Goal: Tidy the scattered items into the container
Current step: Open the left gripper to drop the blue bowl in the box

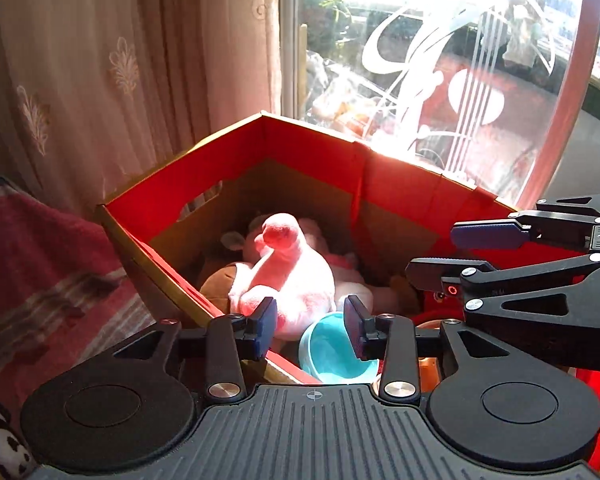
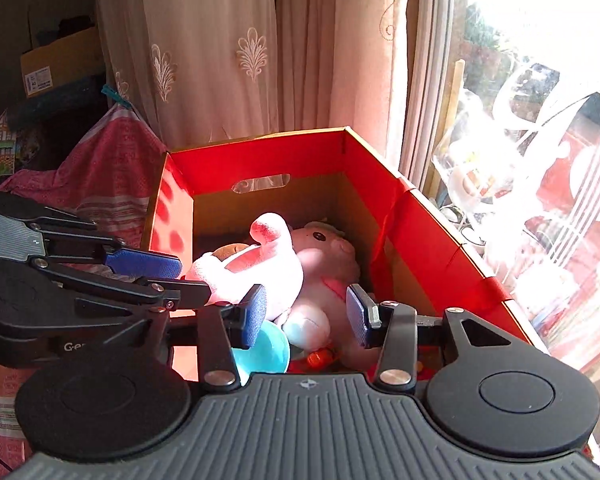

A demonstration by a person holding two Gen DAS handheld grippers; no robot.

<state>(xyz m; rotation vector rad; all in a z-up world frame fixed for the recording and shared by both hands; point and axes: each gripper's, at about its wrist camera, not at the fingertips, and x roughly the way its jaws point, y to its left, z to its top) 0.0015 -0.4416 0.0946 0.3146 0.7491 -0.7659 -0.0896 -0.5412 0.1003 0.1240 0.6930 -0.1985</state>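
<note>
A red-lined cardboard box point(image 1: 308, 148) point(image 2: 260, 156) stands by the window. Inside lie a pink plush duck point(image 1: 288, 268) point(image 2: 260, 256), a pink plush bear point(image 2: 324, 256), a brown plush toy point(image 1: 220, 280) and a teal bowl point(image 1: 336, 352) point(image 2: 268, 352). My left gripper point(image 1: 310, 328) is open and empty above the box's near edge, over the bowl. My right gripper point(image 2: 306, 316) is open and empty over the box. Each gripper shows in the other's view, the right gripper point(image 1: 440, 252) and the left gripper point(image 2: 180, 280).
Patterned curtains point(image 2: 220, 60) hang behind the box. A window with etched glass point(image 1: 460, 80) is at the right. A red-striped cloth point(image 1: 40, 272) point(image 2: 112, 168) lies left of the box. A panda toy point(image 1: 0, 436) lies at the lower left. Boxes point(image 2: 60, 64) are stacked at the far left.
</note>
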